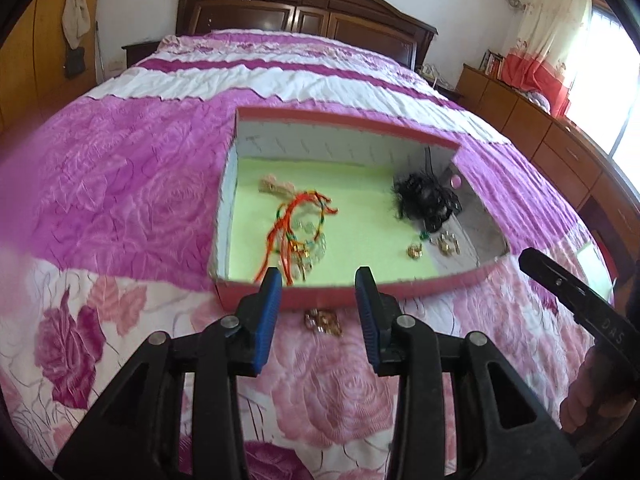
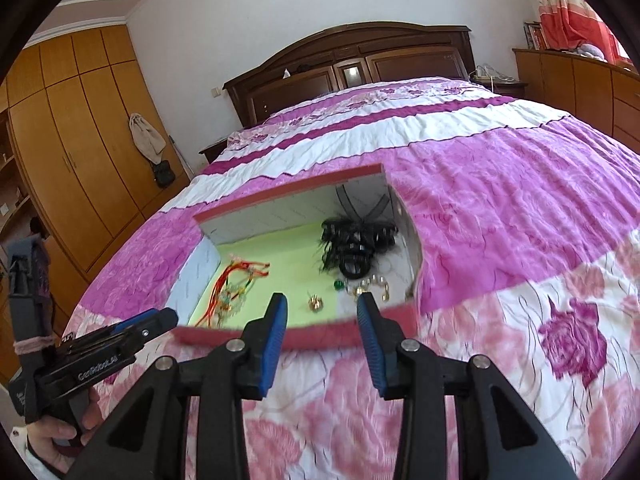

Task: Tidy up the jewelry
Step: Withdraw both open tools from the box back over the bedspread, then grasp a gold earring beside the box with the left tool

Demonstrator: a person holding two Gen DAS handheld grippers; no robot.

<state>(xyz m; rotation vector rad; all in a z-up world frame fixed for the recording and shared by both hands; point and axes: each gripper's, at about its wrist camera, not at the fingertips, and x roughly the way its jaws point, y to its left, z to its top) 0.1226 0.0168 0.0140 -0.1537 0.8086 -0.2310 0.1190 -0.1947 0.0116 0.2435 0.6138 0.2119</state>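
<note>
A red-rimmed box (image 1: 320, 114) with a pale green floor lies on the bed. Inside are red and orange cord bracelets (image 1: 296, 220), a black feathery hair piece (image 1: 424, 200), a green bead (image 1: 424, 235) and small gold pieces (image 1: 444, 242). A gold trinket (image 1: 322, 322) lies on the bedspread just in front of the box. My left gripper (image 1: 318, 280) hovers above it, open and empty. My right gripper (image 2: 322, 302) is open and empty over the box's near rim (image 2: 304, 338), in front of a gold piece (image 2: 315, 303).
The pink rose-patterned bedspread (image 1: 120, 184) stretches all round the box. A dark wooden headboard (image 1: 304, 12) stands at the far end, a wardrobe (image 2: 72, 152) to the left, low cabinets (image 1: 532, 120) to the right. A hand (image 2: 52, 436) holds the left gripper.
</note>
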